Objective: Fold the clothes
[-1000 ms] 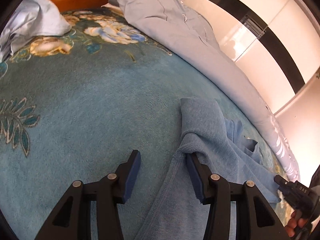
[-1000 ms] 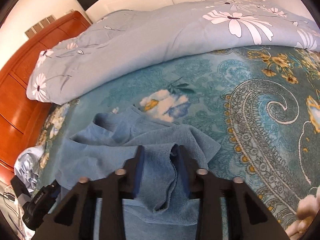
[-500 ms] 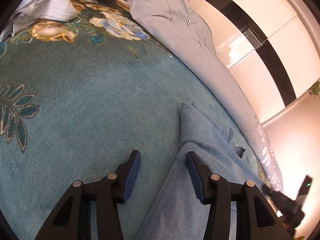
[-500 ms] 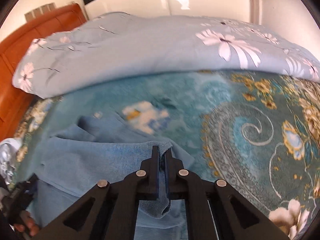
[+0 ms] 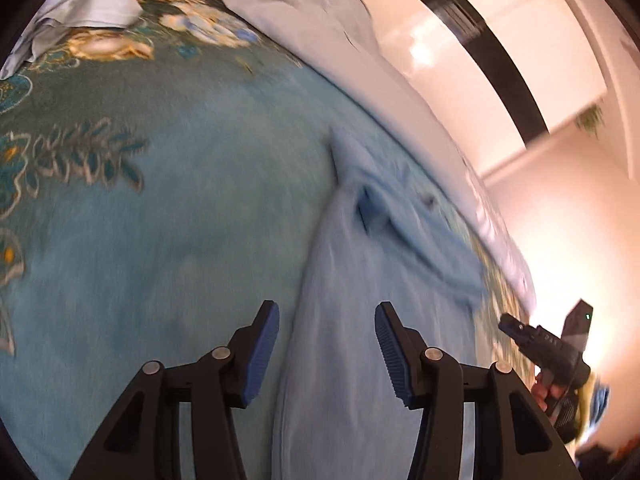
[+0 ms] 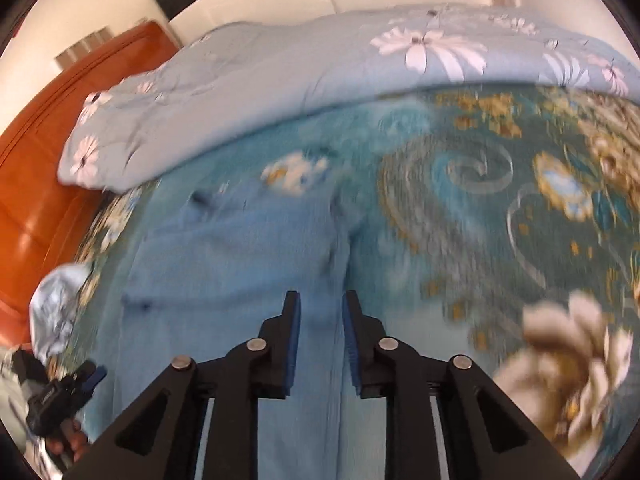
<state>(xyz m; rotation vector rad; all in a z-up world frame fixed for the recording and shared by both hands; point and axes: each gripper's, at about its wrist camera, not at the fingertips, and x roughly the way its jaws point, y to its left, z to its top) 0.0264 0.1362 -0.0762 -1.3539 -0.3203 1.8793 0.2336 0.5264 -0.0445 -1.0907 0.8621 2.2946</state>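
My left claw [image 5: 326,354] hangs over the bed with its blue pads spread wide and nothing caught between them. The left edge of the blue garment [image 5: 360,320] runs up through the gap between the pads, and from this view I cannot tell whether either pad touches the cloth. The garment lies on the teal floral bedspread [image 5: 160,220], stretched away from me, with a rumpled fold and a darker crease further up, near the grey-blue quilt [image 5: 320,32] that lies along the bed's far side. A crumpled pale cloth [image 5: 80,4] sits at the upper left corner of the bedspread, well apart from the garment. At the lower right of the left wrist view my other tool shows as a dark shape in a hand.

My right claw [image 6: 320,340] has its pads drawn near each other but with a clear gap left, and through that gap I see the blue garment [image 6: 240,260] lying below; nothing is pinched between the pads. The garment is spread out on the bedspread [image 6: 500,220], reaching from under my claw toward the flowered quilt [image 6: 320,80], which is heaped across the far edge of the bed. The orange wooden headboard [image 6: 48,160] stands at the left. Both views are smeared by motion, so the finer folds of the garment are hard to read.
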